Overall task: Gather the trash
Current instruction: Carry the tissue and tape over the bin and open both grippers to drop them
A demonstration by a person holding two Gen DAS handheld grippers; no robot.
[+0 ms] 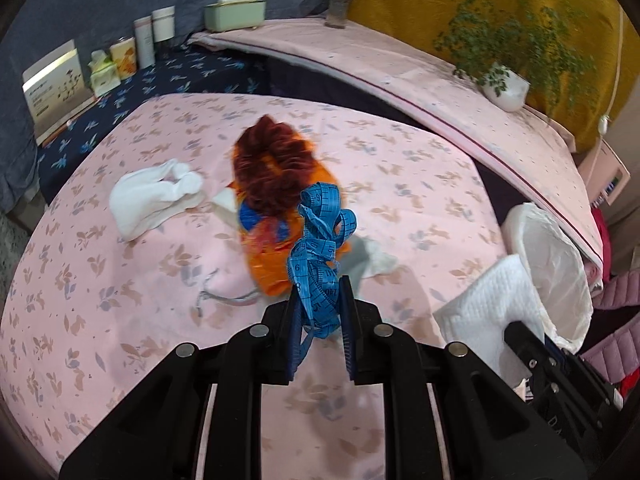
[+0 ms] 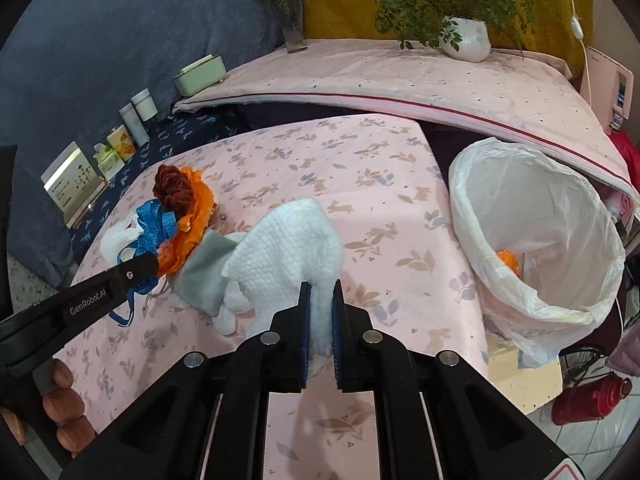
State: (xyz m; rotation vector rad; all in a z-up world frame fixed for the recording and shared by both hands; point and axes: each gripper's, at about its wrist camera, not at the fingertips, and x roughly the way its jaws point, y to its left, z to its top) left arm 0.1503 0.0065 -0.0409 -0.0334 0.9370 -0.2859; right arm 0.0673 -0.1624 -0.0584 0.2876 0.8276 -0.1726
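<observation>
Both tongs are clamped on something. From the left wrist, the left tongs (image 1: 323,312) have their jaws drawn narrow on a tangled blue tape measure (image 1: 320,248), which sticks up out of the pads above the pink flowered bedsheet (image 1: 120,280). Beyond the tape measure, on the sheet, lie an orange wrapper (image 1: 280,256) with a dark red frilly thing (image 1: 272,168) on top, a crumpled white cloth (image 1: 152,196) left of the wrapper and a thin grey string (image 1: 224,298) just beside its near end; all of this is left to pick up, I judge. At the right edge the bin bag (image 1: 560,264) shows, blurred. From the right wrist, the right tongs (image 2: 320,316) are nipped shut on a white paper towel (image 2: 288,244), which hangs forward from the pads over the sheet. Right of the towel, well apart, stands the white-lined bin bag (image 2: 540,248), with one orange scrap (image 2: 508,260) already inside; it may hold more, but its depth is hidden. So a little is done, two pieces are in hand, and the pile left of the towel remains.
</observation>
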